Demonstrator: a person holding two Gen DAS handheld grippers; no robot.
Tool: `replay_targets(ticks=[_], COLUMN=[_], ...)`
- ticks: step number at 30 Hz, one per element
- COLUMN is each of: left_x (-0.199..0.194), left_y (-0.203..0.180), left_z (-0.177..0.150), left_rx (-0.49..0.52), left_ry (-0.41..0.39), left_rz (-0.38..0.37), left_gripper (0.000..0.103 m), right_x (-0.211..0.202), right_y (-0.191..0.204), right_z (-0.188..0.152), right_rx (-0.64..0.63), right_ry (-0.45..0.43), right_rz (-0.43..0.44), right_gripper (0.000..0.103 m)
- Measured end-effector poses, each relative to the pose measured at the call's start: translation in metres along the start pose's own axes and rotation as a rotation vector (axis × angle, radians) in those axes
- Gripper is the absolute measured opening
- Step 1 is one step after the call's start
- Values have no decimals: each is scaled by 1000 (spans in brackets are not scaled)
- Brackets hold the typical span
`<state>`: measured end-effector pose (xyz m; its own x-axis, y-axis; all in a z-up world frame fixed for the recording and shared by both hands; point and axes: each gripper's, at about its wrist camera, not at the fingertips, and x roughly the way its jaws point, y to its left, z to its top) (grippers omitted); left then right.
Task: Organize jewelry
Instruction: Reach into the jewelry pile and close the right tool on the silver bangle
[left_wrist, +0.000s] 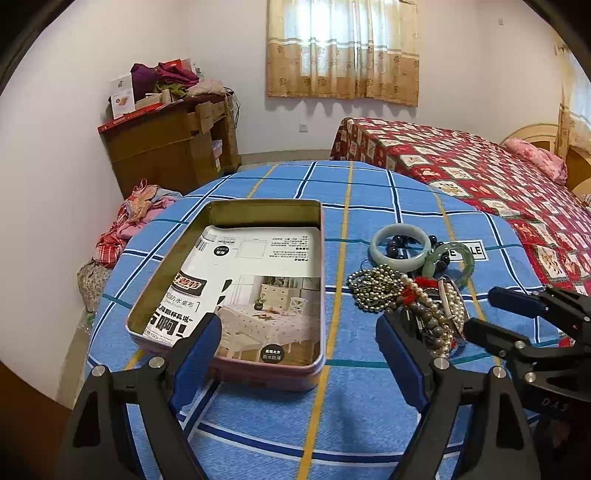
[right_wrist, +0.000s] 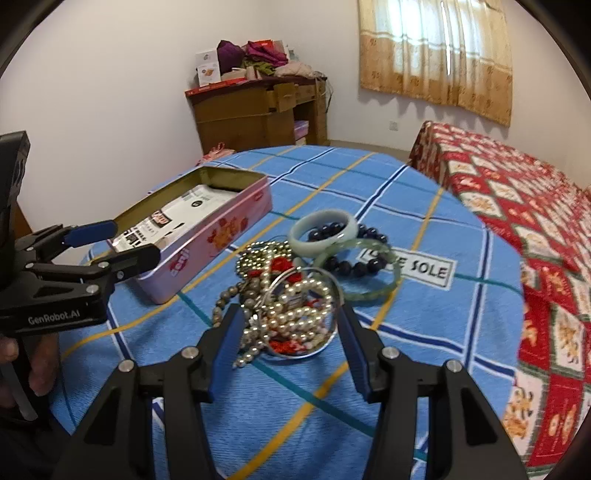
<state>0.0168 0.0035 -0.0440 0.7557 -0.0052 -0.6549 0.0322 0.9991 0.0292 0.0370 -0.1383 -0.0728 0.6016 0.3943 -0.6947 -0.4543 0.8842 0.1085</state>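
Heaped on the blue checked tabletop (right_wrist: 424, 325), right of the open pink tin (right_wrist: 207, 254): jewelry pile (right_wrist: 291, 295) of pearl strands, gold beads, red thread, a thin metal bangle. Behind it, pale jade bangle (right_wrist: 323, 232), touching a green bangle (right_wrist: 360, 271) and dark bead bracelet (right_wrist: 354, 264). Inside the tin, only a printed card (left_wrist: 255, 280). Right gripper (right_wrist: 290, 345) spread wide around the pearls, holding nothing. Left gripper (left_wrist: 299, 354) wide open, empty, over the tin's near corner. Beyond, a red-quilted bed (left_wrist: 480, 173).

Left gripper (right_wrist: 127, 242): I see black frame, blue pads, white "GenRobot.AI" lettering
Right gripper (right_wrist: 291, 341): I see black arms, silver screws, blue pads
Hand (right_wrist: 22, 369): bare skin on the handle
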Motion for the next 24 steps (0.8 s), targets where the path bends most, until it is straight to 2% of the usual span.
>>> replay_targets(ticks=[9, 12, 17, 22, 24], left_x=[3, 3, 2, 2, 2], left_y=[-8, -9, -9, -9, -9], left_z=[-2, -2, -3, -3, -3], left_rx=[27, 28, 25, 24, 23], left_ry=[-7, -7, -7, -6, -8], left_rz=[18, 16, 12, 5, -2], left_gripper=[86, 86, 86, 86, 86], right_x=[12, 9, 17, 23, 21], right_y=[0, 10, 24, 22, 19], right_z=[8, 8, 5, 2, 1], right_rx=[10, -25, -81, -98, -90], right_ry=[-4, -20, 4, 15, 15], right_rz=[-12, -9, -27, -65, -59], right_gripper=[36, 33, 21, 9, 8])
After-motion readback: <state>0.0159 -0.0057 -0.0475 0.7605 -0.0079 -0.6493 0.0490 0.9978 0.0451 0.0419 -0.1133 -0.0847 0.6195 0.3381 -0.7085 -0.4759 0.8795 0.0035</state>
